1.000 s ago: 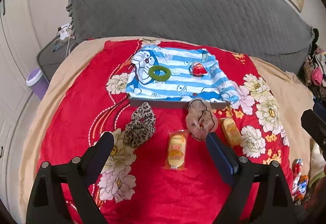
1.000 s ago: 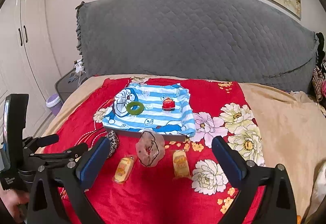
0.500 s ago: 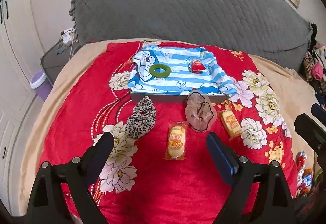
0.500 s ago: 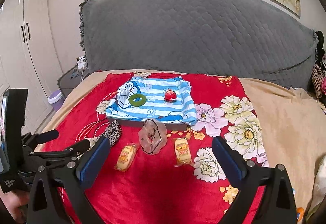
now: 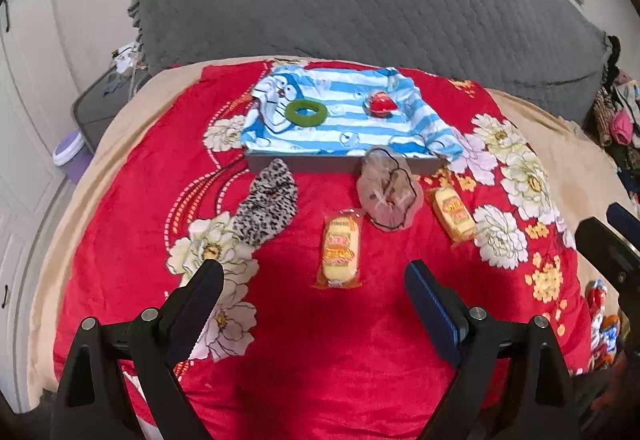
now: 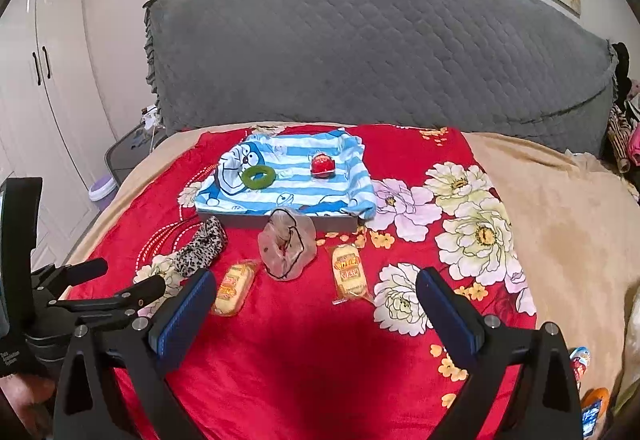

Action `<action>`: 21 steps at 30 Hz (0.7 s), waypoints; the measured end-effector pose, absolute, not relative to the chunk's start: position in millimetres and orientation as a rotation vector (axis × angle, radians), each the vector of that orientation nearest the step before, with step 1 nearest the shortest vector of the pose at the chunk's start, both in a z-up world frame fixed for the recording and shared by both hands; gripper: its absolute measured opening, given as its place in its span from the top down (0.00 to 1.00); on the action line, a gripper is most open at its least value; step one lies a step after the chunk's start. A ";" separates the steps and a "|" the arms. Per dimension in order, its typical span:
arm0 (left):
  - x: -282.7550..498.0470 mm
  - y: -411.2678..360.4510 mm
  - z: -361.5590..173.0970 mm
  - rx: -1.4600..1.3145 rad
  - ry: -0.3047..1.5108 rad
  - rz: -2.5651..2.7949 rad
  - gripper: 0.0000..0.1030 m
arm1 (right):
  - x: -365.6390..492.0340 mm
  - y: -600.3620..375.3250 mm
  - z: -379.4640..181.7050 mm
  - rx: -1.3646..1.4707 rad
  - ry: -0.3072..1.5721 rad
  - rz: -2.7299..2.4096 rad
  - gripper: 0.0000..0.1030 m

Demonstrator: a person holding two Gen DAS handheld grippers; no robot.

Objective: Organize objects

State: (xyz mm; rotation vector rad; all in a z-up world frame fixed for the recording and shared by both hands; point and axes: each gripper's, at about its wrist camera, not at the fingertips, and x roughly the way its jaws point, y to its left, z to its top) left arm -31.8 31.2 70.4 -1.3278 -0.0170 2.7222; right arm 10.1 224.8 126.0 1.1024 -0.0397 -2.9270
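Observation:
On a red flowered blanket (image 5: 360, 340) lie a leopard-print scrunchie (image 5: 266, 209), a brown sheer scrunchie (image 5: 390, 193) and two yellow snack packets (image 5: 340, 248) (image 5: 454, 213). Behind them a grey tray (image 5: 312, 163) lined with blue striped cartoon cloth holds a green ring (image 5: 306, 112) and a small red toy (image 5: 380, 103). My left gripper (image 5: 314, 288) hovers open just short of the nearer packet. My right gripper (image 6: 316, 292) is open too, in front of the second packet (image 6: 350, 272) and the sheer scrunchie (image 6: 286, 244). Nothing is between either pair of fingers.
A grey quilted headboard (image 6: 360, 51) rises behind the bed. Beige bedding (image 6: 560, 224) covers the right side. White wardrobes (image 6: 40, 79), a dark stool and a purple bin (image 5: 72, 153) stand at the left. Small wrapped items (image 6: 580, 364) lie at the bed's right edge.
Both grippers have sunk and shifted a little over the blanket, so the packets and scrunchies sit slightly differently in view. Both stayed open.

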 end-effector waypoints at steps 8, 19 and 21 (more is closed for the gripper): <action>-24.5 32.1 56.7 -1.354 -0.012 2.723 0.10 | 13.1 226.9 117.5 1.112 -0.046 -2.930 0.02; -22.8 33.2 37.5 -1.386 0.035 2.714 0.10 | 11.4 230.2 98.5 1.164 -0.038 -2.917 0.02; -23.3 33.8 34.3 -1.388 0.039 2.712 0.10 | 10.6 231.0 94.3 1.177 -0.036 -2.918 0.02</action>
